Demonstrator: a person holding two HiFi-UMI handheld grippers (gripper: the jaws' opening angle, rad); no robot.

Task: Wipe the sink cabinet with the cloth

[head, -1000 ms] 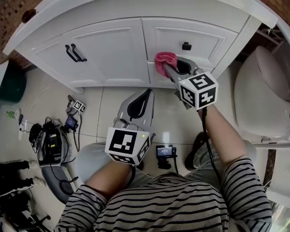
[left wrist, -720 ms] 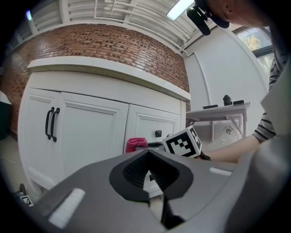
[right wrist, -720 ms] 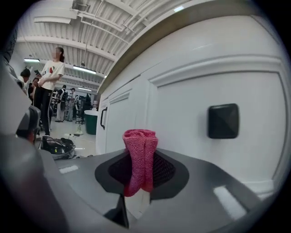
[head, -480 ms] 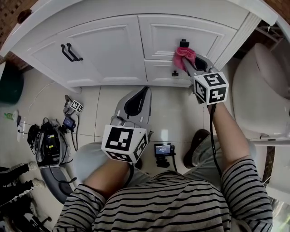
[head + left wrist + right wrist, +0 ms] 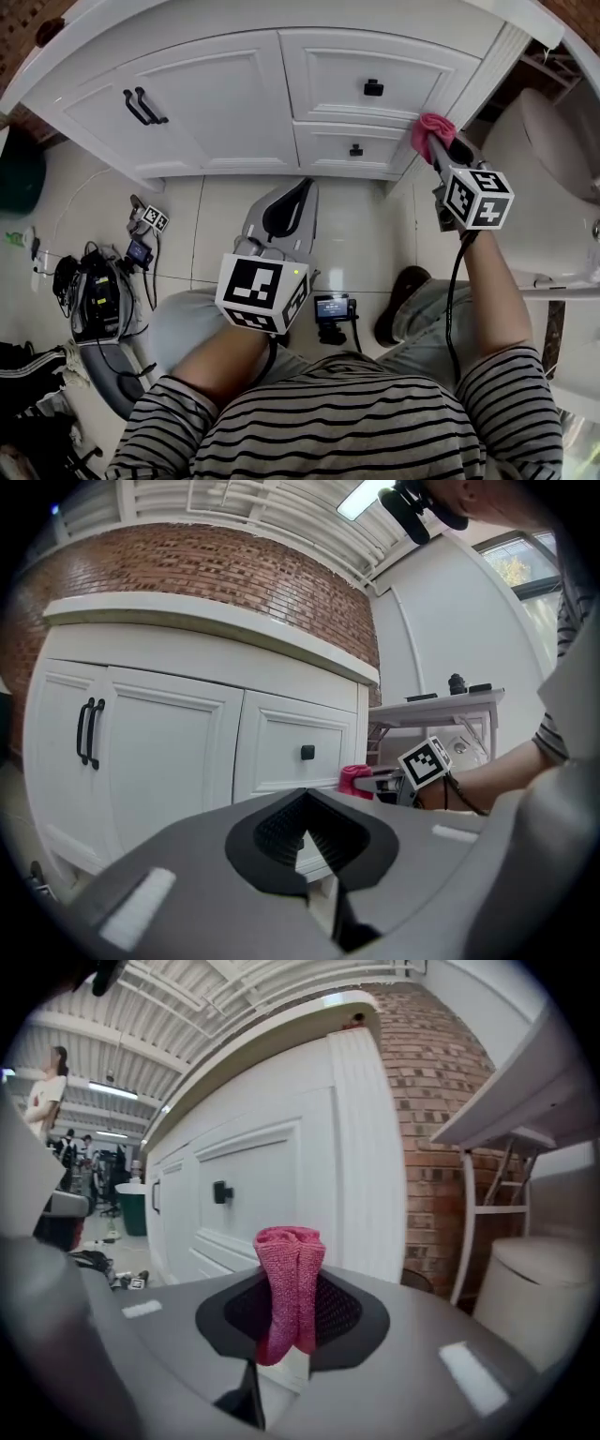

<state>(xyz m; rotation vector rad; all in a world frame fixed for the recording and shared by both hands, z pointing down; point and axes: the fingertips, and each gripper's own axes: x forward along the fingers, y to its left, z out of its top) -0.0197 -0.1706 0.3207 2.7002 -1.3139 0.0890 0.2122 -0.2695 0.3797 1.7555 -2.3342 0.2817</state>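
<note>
The white sink cabinet [image 5: 225,103] has two doors with black handles and two drawers with black knobs [image 5: 373,88]. My right gripper [image 5: 439,142] is shut on a folded pink cloth [image 5: 431,126]. The cloth is pressed at the fluted corner post at the cabinet's right end. In the right gripper view the cloth [image 5: 289,1279] stands upright between the jaws, with the post [image 5: 361,1147] just behind it. My left gripper [image 5: 302,187] hangs low over the tiled floor in front of the drawers, shut and holding nothing. From the left gripper view the cabinet [image 5: 169,752] is ahead and the cloth [image 5: 355,779] shows at the right.
A white toilet [image 5: 553,187] stands close on the right, beside a metal rack [image 5: 506,1147]. Cables and electronic devices [image 5: 103,291] lie on the floor at the left, near a green bin [image 5: 23,173]. A small device [image 5: 333,307] sits by the person's shoe [image 5: 398,300].
My right gripper has carried the cloth rightward across the drawer fronts, from their left edge past the upper knob to the corner post. The left gripper has barely moved.
</note>
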